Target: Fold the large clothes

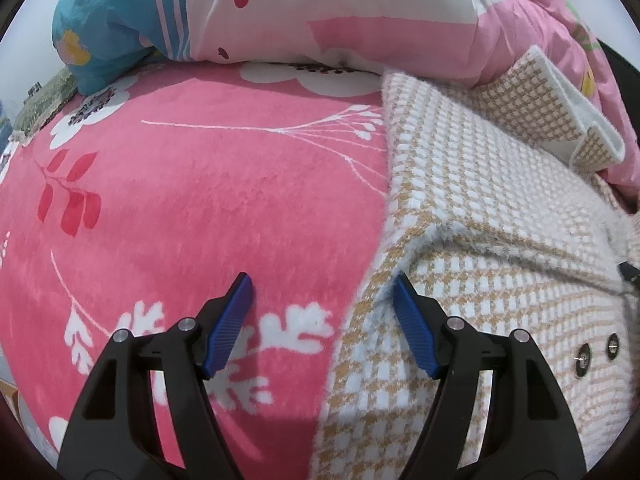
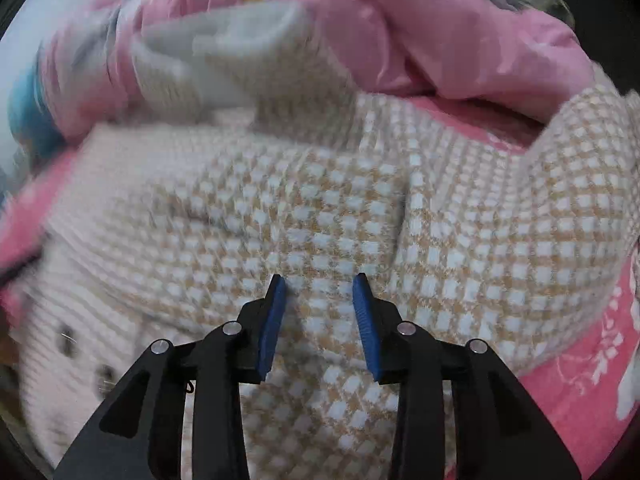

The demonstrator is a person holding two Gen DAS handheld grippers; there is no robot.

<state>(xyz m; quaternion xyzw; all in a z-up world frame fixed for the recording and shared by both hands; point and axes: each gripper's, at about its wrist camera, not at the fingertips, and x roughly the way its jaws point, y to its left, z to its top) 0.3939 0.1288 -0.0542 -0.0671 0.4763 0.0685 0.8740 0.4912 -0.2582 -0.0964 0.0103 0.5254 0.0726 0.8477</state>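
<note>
Two hand-held grippers over a bed — checked coat spread on a pink blanket. Left hand-held gripper spread wide, empty, poised at the coat's left edge: one pad above blanket, the other just at the cloth edge. Right hand-held gripper partly spread, nothing pinched, directly above the coat's middle, so nearer the bulk of the cloth. Coat lying lengthwise away from both cameras, collar at the far end, buttons near the front. Beyond the collar, a bunched pink quilt — touching the coat's far end and likely in the way of any fold towards it.
</note>
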